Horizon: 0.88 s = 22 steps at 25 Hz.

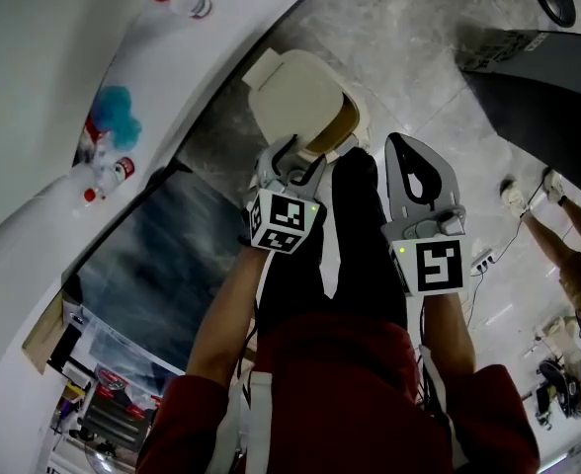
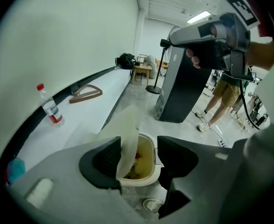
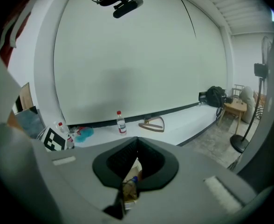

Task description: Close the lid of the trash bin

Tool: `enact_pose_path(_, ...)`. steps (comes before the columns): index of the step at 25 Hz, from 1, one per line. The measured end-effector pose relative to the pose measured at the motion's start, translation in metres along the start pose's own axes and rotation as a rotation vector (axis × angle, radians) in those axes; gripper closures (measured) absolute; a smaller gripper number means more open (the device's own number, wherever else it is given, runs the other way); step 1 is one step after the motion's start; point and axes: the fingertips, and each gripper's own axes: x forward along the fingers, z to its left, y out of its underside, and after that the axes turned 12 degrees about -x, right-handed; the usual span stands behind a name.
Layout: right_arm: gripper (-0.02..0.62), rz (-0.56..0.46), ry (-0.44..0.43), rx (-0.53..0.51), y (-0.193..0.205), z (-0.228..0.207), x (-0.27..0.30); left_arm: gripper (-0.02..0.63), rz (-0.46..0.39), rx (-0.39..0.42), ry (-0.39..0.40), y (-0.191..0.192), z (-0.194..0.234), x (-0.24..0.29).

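Observation:
The trash bin (image 1: 350, 117) stands on the floor with its cream lid (image 1: 298, 95) raised, and the yellowish inside shows beside it. My left gripper (image 1: 295, 162) is open right at the lid's near edge. In the left gripper view the upright lid (image 2: 127, 139) stands between the open jaws of the left gripper (image 2: 137, 160), close to the left jaw, with the bin rim (image 2: 144, 180) below. My right gripper (image 1: 399, 146) is shut and holds nothing, to the right of the bin. In its own view the right gripper (image 3: 137, 146) points at the white wall.
A white curved platform (image 1: 93, 87) runs along the left with a water bottle (image 2: 49, 107), a blue object (image 1: 118, 112) and a wooden triangle (image 2: 85, 94) on it. A black cabinet (image 2: 181, 92) and a standing person (image 2: 223, 94) are beyond the bin.

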Motion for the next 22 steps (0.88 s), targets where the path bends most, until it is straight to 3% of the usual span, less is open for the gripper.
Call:
enact_pose_path(10, 0.595, 0.071, -0.011, 0.028, 0.047, 0.0, 0.011, 0.357, 0.143, 0.003, 0.117, 0.051, -0.035, 0.042)
enact_pose_path(22, 0.595, 0.145, -0.036, 0.049, 0.099, -0.005, 0.024, 0.357, 0.32, 0.031, 0.177, 0.105, -0.048, 0.096)
